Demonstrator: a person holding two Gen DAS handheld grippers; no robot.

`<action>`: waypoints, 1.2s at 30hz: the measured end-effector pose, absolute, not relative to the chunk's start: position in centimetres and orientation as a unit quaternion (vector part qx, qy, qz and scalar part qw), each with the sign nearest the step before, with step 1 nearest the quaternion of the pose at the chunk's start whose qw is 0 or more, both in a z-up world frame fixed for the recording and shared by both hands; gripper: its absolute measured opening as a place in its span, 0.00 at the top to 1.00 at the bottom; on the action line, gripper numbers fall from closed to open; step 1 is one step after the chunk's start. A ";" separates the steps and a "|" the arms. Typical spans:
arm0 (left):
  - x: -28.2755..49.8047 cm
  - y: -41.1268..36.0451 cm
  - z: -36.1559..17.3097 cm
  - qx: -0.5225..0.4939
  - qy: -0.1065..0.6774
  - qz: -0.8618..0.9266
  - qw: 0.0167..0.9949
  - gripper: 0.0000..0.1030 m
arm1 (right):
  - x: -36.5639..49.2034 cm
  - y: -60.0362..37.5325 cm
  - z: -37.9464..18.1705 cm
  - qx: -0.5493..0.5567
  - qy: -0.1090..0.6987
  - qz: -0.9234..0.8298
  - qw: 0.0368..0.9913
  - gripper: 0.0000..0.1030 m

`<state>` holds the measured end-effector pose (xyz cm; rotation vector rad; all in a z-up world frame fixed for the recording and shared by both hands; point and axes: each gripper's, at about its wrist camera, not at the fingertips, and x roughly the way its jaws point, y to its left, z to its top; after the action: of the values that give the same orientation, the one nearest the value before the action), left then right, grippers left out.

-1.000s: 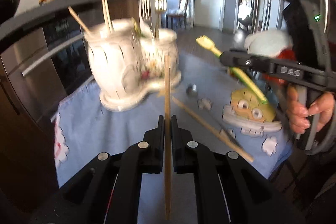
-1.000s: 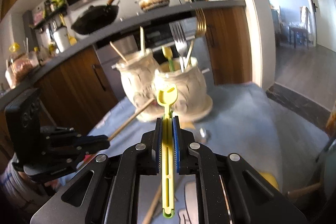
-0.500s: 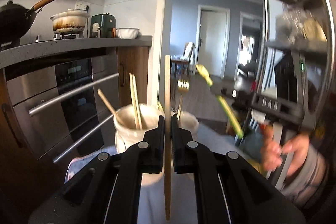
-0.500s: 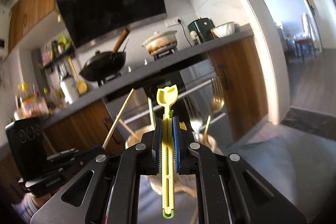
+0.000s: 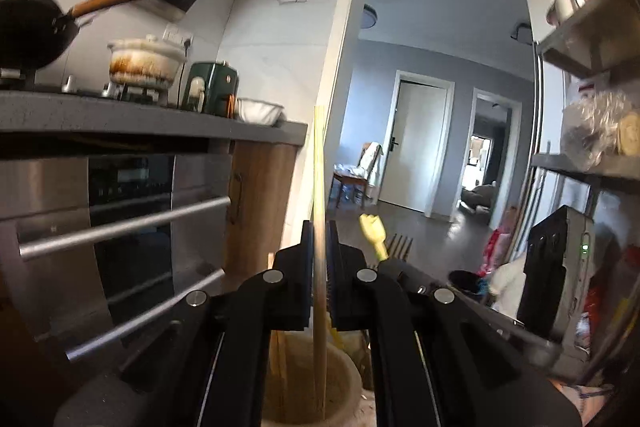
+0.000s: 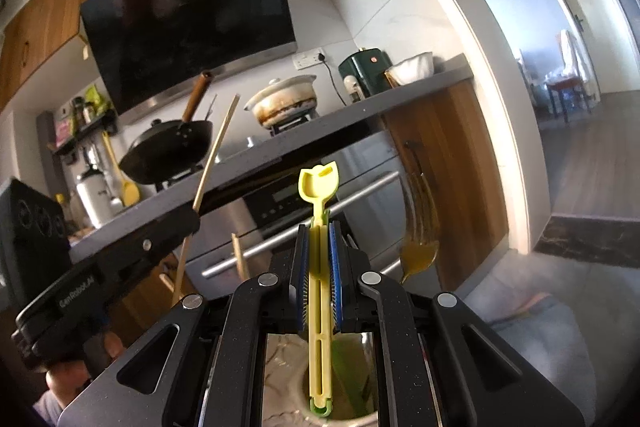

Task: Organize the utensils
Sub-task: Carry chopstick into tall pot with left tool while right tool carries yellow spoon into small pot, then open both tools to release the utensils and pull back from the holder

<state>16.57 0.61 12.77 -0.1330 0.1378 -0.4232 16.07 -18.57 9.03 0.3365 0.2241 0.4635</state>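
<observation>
Left wrist view: the left gripper [image 5: 319,283] has its jaws closed on a wooden chopstick [image 5: 319,187], held upright so the lower end points straight into the pot [image 5: 344,371] right below. Other sticks already stand in that pot (pale shafts at its left wall), so this looks like the chopstick compartment, and the vertical hold suits a plain drop or lowering into it. To the right, just past the jaws, the yellow head of the spoon [image 5: 373,231] and the tines of a fork [image 5: 398,245] show, slightly blurred.

Right wrist view: the right gripper [image 6: 320,291] has its jaws clamped on the yellow spoon [image 6: 319,267] at mid-handle, head up, handle end hanging over a second pot [image 6: 280,387] that holds something green. A gold fork [image 6: 418,243] stands in it at the right, so this pot seems to take the cutlery. The left gripper [image 6: 120,267] sits at the left with its chopstick [image 6: 214,155] tilted across the stove.

Both utensils hang above their pots; neither is released yet (lowering comes next, I judge).
</observation>
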 end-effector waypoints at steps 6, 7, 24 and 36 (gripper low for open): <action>16.5 -0.3 11.2 -0.039 0.049 -0.194 0.979 0.94 | 15.9 -17.8 7.8 0.144 0.100 0.223 0.959 0.90; 16.5 -0.3 10.9 -0.035 0.050 -0.191 0.980 0.94 | 16.1 -17.7 7.8 0.141 0.103 0.222 0.959 0.89; 11.4 1.7 7.3 -0.025 0.075 -0.177 0.981 0.94 | 12.2 -18.7 6.0 0.087 0.131 0.194 0.968 0.90; 10.8 2.8 6.0 -0.046 0.093 -0.174 0.979 0.94 | 12.7 -19.2 4.8 0.105 0.155 0.177 0.966 0.89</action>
<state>10.83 2.75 6.01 -0.0922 0.1881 -0.3514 12.73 -19.23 4.85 0.2120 0.3142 0.3576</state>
